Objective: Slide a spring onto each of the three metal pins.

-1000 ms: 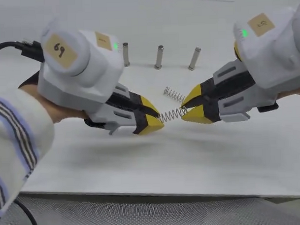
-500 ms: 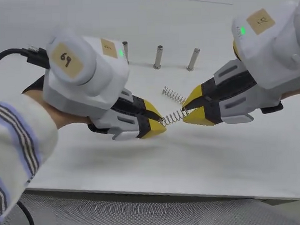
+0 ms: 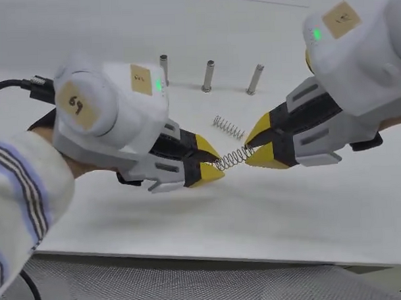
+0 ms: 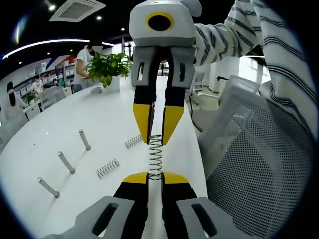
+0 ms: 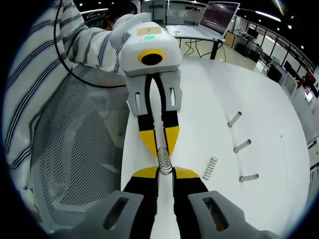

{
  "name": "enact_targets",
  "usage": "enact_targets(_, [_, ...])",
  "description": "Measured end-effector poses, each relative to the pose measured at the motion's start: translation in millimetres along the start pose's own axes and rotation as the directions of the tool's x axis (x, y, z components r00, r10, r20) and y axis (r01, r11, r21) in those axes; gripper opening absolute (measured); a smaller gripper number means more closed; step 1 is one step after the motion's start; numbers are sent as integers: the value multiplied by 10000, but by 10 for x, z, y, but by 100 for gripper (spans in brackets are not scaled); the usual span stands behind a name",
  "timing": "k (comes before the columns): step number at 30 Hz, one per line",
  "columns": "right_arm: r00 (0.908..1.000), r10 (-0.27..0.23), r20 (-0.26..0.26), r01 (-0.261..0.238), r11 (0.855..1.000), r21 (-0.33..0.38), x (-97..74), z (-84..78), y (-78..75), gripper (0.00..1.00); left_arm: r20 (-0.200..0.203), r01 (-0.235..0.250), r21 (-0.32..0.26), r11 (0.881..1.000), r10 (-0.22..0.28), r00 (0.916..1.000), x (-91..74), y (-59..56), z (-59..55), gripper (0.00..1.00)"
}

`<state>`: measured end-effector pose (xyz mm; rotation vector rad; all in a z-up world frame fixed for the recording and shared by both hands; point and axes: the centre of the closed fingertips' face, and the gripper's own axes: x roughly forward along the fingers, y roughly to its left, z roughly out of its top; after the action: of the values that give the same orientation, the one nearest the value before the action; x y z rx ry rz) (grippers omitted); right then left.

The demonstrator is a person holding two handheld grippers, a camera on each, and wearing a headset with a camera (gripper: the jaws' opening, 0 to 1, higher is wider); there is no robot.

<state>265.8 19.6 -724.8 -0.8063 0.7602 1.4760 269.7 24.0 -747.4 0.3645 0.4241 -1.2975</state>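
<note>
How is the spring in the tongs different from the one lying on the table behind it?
The held spring is pinched at both ends by the left tongs and right tongs; the loose spring is untouched. The held spring hangs above the table; the loose spring lies flat on it. Both are thin silvery coils.

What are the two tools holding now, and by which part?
One spring, shared between them: the left tool grips one end, and the right tool grips the other end.
</note>
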Motion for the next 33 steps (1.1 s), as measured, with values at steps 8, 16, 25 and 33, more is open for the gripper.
enact_targets(8, [9994, 56, -354, -65, 9997, -255, -29, 46, 17, 7, 147, -10, 363, 9993, 5, 9999, 40, -38, 44, 2])
enact_targets(16, [9974, 37, -718, -48, 9999, -142, -55, 77, 60, 7, 320, -36, 361, 9993, 25, 9995, 68, -56, 60, 2])
enact_targets(25, [9947, -43, -1028, -20, 9982, -603, -70, 67, 61, 7, 403, 24, 274, 9996, -35, 9992, 103, -47, 68, 2])
enact_targets(33, [9944, 42, -1060, -108, 9980, -624, -58, 72, 66, 7, 328, -29, 448, 9990, 14, 9995, 99, -49, 62, 2])
